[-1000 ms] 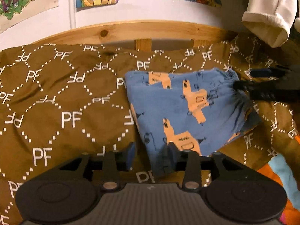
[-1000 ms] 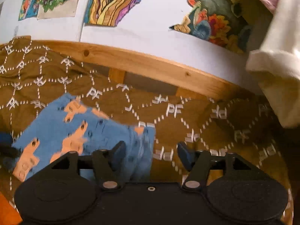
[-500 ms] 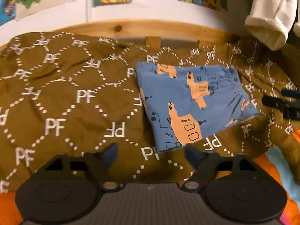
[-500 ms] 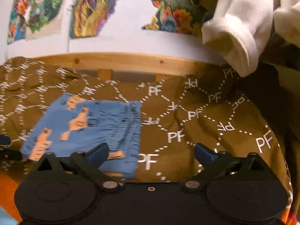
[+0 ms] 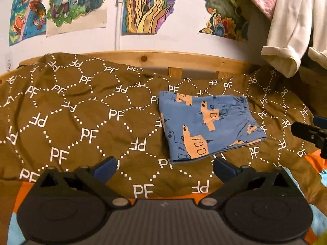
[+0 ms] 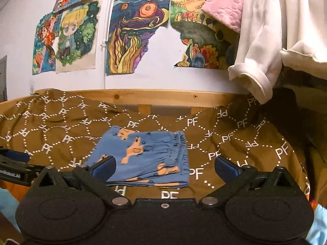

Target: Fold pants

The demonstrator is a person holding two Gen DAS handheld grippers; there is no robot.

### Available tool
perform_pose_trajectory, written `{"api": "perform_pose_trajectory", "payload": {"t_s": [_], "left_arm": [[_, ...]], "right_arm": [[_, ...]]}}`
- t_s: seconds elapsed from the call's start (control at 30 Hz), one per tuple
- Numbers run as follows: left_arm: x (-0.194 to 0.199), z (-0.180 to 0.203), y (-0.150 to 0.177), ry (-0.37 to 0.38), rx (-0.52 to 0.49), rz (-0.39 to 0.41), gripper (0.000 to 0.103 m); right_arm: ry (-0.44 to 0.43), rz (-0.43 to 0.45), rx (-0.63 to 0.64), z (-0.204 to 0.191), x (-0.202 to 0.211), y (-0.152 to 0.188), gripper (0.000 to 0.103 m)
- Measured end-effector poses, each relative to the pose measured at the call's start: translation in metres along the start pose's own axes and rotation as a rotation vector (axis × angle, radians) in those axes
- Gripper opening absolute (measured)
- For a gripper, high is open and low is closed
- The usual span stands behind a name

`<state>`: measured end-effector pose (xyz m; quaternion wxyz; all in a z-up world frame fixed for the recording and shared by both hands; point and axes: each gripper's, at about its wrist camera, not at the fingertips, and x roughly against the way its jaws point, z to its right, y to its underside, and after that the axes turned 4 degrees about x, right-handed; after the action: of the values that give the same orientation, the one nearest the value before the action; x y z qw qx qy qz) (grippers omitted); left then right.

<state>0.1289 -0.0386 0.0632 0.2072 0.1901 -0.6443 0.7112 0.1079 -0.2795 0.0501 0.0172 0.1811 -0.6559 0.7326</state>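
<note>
The blue pants (image 5: 208,126) with orange prints lie folded into a small flat rectangle on the brown bedspread (image 5: 81,122). My left gripper (image 5: 164,164) hangs in front of their near edge, its jaws opening, with only bedspread between them. The pants (image 6: 143,153) also show in the right wrist view, just beyond my right gripper (image 6: 164,164), whose jaws are opening too and touch no cloth. Each gripper appears in the other's view: the right one (image 5: 306,131) at the right edge, the left one (image 6: 12,163) at the left edge.
A wooden bed rail (image 5: 184,61) runs behind the bedspread, below a wall with colourful drawings (image 5: 147,6). White and pink garments (image 6: 276,30) hang at the upper right. Orange and light blue cloth (image 5: 318,163) shows at the bedspread's near edge.
Both grippers let go of the pants, opened wide and pulled back toward me. The pants stay folded on the bedspread, now farther from both sets of fingers.
</note>
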Motion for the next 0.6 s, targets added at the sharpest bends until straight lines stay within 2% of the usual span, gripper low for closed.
{"api": "perform_pose_trajectory", "payload": {"t_s": [0.3,0.6], "left_arm": [[0.012,0.010,0.012,-0.041,-0.014,0.017,0.103],[0.012,0.015,0.022,-0.148,-0.027,0.026,0.103]], "right_arm": [[0.010,0.042,-0.022,-0.008,0.017,0.015,0.102],[-0.003,0.021,-0.073,-0.002,0.017,0.032,0.102]]}}
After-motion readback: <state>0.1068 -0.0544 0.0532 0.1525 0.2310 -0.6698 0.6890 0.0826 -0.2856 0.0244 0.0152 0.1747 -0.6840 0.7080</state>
